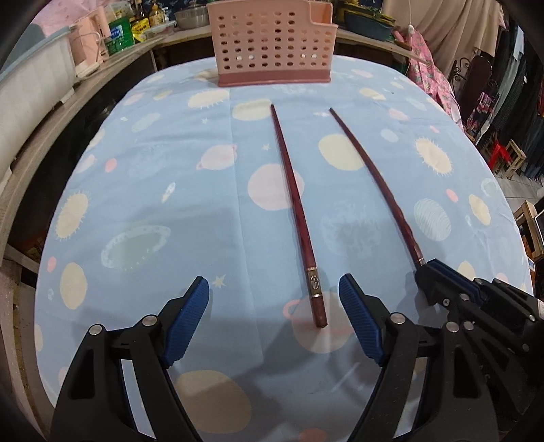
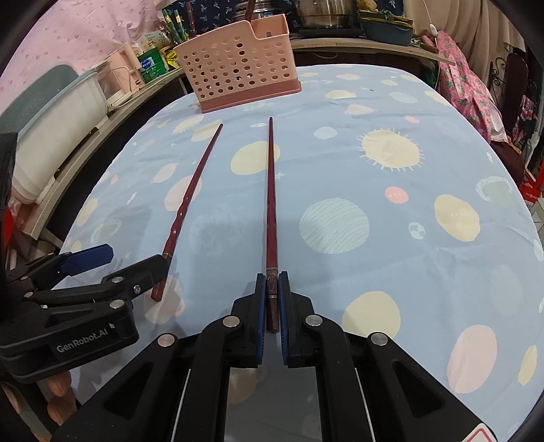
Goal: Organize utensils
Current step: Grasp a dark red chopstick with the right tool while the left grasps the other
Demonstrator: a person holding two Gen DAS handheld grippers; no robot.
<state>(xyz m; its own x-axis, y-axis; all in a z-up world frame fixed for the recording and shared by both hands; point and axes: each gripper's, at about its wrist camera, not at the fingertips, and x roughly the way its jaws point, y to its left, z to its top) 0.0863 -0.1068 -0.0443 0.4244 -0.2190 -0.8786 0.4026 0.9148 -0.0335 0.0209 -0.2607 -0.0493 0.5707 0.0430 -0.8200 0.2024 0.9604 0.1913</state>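
Observation:
Two dark red chopsticks lie side by side on the blue planet-print tablecloth (image 1: 153, 176), tips toward a pink perforated holder (image 1: 272, 44) at the far edge. My left gripper (image 1: 273, 278) hangs open over the thick end of the left chopstick (image 1: 295, 204), touching nothing. My right gripper (image 2: 272, 274) is shut on the banded thick end of the right chopstick (image 2: 271, 190). In the right wrist view the left gripper (image 2: 137, 255) is at the lower left, one finger in front of the left chopstick (image 2: 190, 190). The left wrist view has the right gripper (image 1: 425, 268) at the right chopstick (image 1: 370, 170).
A counter along the left carries a white tub (image 2: 57, 112), a green-labelled container (image 1: 119, 35) and bottles. Pots (image 2: 323, 13) and a dark basin (image 2: 387, 29) stand behind the holder (image 2: 238, 71). Pink patterned cloth (image 2: 465, 91) hangs past the table's right edge.

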